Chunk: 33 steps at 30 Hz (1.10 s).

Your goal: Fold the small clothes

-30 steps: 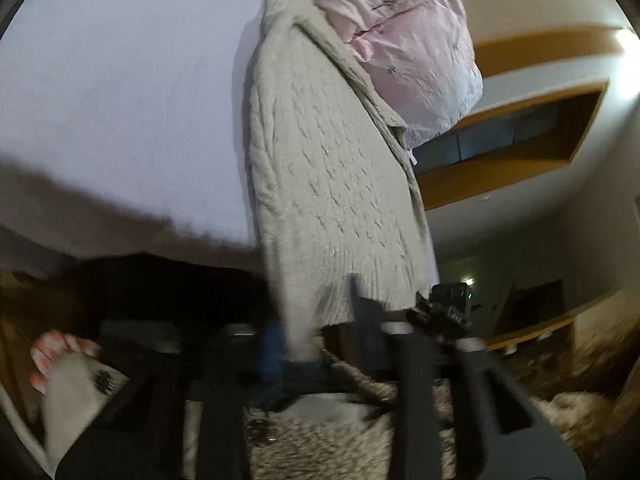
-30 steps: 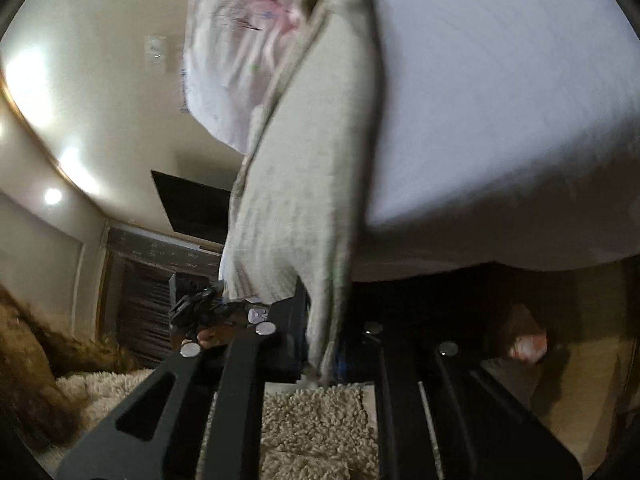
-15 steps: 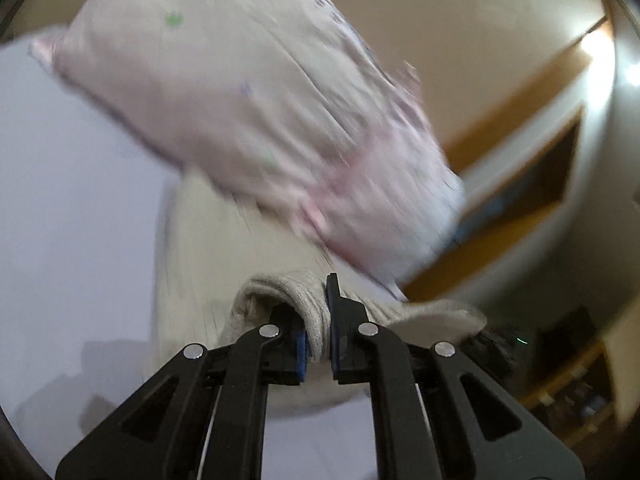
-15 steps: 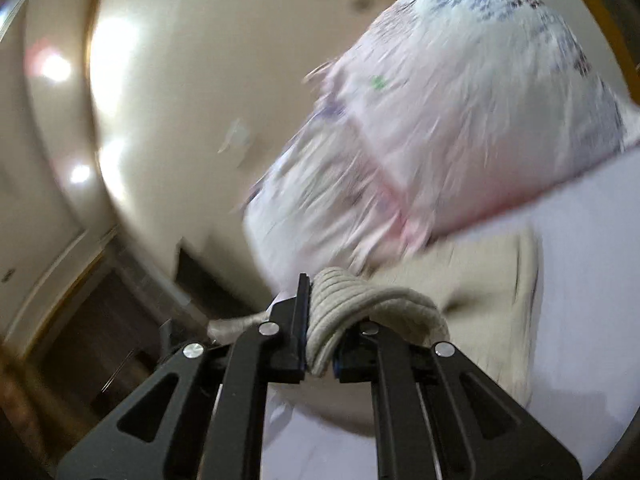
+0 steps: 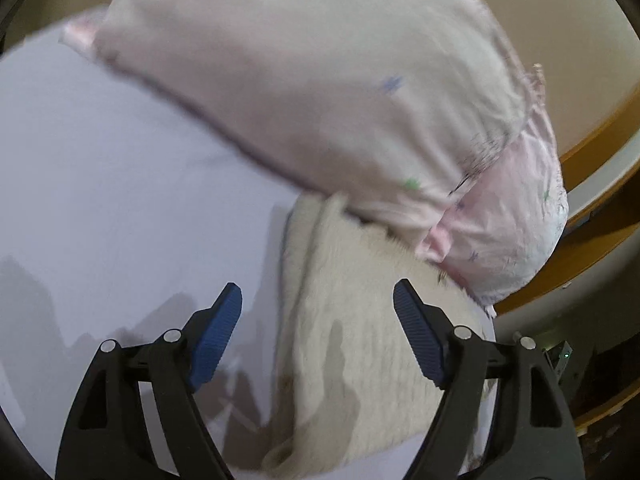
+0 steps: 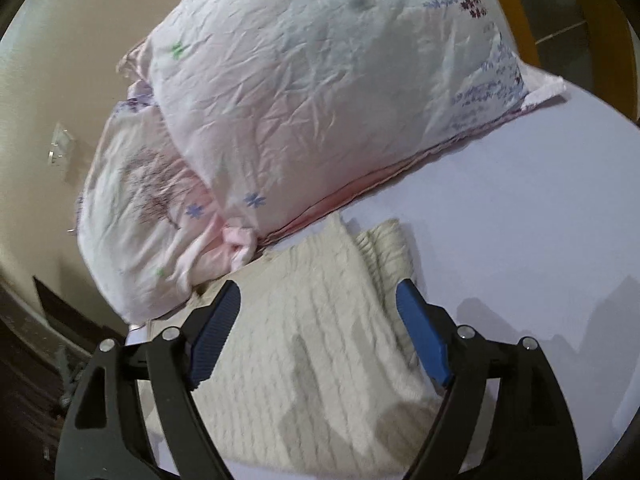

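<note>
A cream cable-knit garment lies folded on the white bed sheet, its far edge tucked against a pink pillow. It also shows in the right wrist view. My left gripper is open and empty, just above the garment's left part. My right gripper is open and empty, above the garment's middle. Blue pads line the fingers.
Two pale pink flowered pillows are stacked at the head of the bed, also seen in the left wrist view. A beige wall and a wooden headboard trim lie behind. The white sheet spreads to the right.
Both grippers held the garment's hem, carried it up over the bed toward the pillows, then opened and let it go. The garment now lies folded on the sheet.
</note>
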Available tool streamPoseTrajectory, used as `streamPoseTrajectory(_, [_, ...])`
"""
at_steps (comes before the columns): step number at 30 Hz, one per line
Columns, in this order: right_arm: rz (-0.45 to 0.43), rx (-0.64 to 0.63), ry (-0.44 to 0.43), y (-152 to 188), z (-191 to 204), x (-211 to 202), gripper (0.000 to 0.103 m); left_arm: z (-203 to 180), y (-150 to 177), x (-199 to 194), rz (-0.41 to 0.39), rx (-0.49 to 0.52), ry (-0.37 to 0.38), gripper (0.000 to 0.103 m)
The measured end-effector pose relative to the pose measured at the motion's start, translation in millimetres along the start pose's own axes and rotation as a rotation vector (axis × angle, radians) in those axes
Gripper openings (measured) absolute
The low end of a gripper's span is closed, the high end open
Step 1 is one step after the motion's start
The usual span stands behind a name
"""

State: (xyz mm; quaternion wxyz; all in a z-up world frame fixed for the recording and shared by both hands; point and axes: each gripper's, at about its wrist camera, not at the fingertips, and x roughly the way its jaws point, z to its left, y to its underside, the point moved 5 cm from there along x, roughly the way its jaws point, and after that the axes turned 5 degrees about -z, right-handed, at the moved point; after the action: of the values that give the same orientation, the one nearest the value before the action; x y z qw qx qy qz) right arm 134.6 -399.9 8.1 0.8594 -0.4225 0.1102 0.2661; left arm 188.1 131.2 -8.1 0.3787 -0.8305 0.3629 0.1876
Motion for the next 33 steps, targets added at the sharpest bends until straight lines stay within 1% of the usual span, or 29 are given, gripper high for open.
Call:
streamPoseTrajectory(1, [0.006, 0.0, -0.008, 1, -2, -4, 0.08, 5, 2, 3, 0.02, -0.014, 0.006, 0.076])
streamPoseTrajectory(4, [0.022, -0.002, -0.034, 8, 11, 3, 0.08, 13, 18, 13, 0.084, -0.048, 0.037, 0.071])
streamPoseTrajectory(5, [0.026, -0.004, -0.039, 10, 13, 5, 0.08, 13, 22, 18, 0.091, -0.055, 0.049, 0.068])
streamPoseTrajectory(6, [0.028, -0.01, -0.041, 11, 16, 6, 0.08, 11, 24, 18, 0.072, -0.056, 0.06, 0.067])
streamPoseTrajectory(8, [0.03, -0.019, -0.047, 14, 15, 3, 0.08, 9, 31, 24, 0.078, -0.088, 0.083, 0.052])
streamPoseTrajectory(10, [0.033, -0.013, -0.067, 15, 14, -2, 0.081, 8, 40, 32, 0.092, -0.12, 0.089, 0.026])
streamPoseTrajectory(11, [0.033, -0.008, -0.076, 15, 11, -5, 0.081, 8, 44, 35, 0.11, -0.14, 0.101, 0.021])
streamPoseTrajectory(13, [0.027, 0.005, -0.083, 15, 4, -13, 0.081, 6, 46, 35, 0.103, -0.2, 0.126, 0.018])
streamPoseTrajectory(15, [0.009, 0.01, -0.075, 13, -5, -24, 0.081, -16, 38, 28, 0.087, -0.226, 0.215, 0.016])
streamPoseTrajectory(17, [-0.016, 0.012, -0.06, 10, -14, -35, 0.081, -59, 27, 23, 0.069, -0.191, 0.303, 0.016])
streamPoseTrajectory(19, [-0.06, 0.012, -0.035, 4, -24, -49, 0.081, -116, 23, 27, 0.085, -0.142, 0.427, 0.016])
streamPoseTrajectory(21, [-0.099, 0.019, -0.015, -1, -32, -62, 0.081, -166, 29, 42, 0.127, -0.102, 0.517, 0.016])
streamPoseTrajectory(22, [-0.108, 0.028, -0.012, -2, -35, -65, 0.081, -199, 40, 61, 0.176, -0.091, 0.571, 0.018])
streamPoseTrajectory(23, [-0.115, 0.039, -0.006, -4, -39, -68, 0.081, -217, 49, 78, 0.221, -0.105, 0.602, 0.022])
streamPoseTrajectory(24, [-0.122, 0.048, 0.006, -5, -42, -69, 0.081, -239, 64, 106, 0.305, -0.163, 0.654, 0.035])
streamPoseTrajectory(25, [-0.123, 0.048, 0.027, -7, -44, -68, 0.081, -255, 80, 133, 0.409, -0.244, 0.72, 0.042])
streamPoseTrajectory(27, [-0.105, 0.041, 0.06, -10, -48, -65, 0.081, -276, 110, 165, 0.594, -0.362, 0.809, 0.042])
streamPoseTrajectory(28, [-0.088, 0.042, 0.065, -11, -49, -64, 0.082, -282, 119, 167, 0.617, -0.339, 0.811, 0.042])
streamPoseTrajectory(29, [-0.065, 0.047, 0.063, -13, -51, -64, 0.083, -284, 120, 163, 0.603, -0.286, 0.807, 0.042])
streamPoseTrajectory(30, [-0.053, 0.051, 0.054, -14, -52, -64, 0.088, -284, 116, 154, 0.569, -0.211, 0.804, 0.042])
streamPoseTrajectory(31, [-0.039, 0.057, 0.035, -17, -53, -64, 0.092, -278, 107, 140, 0.512, -0.138, 0.795, 0.042])
streamPoseTrajectory(32, [-0.018, 0.065, 0.011, -19, -53, -60, 0.093, -271, 97, 132, 0.469, -0.108, 0.771, 0.044])
streamPoseTrajectory(33, [0.004, 0.073, -0.007, -19, -53, -56, 0.095, -256, 83, 120, 0.391, -0.061, 0.712, 0.053])
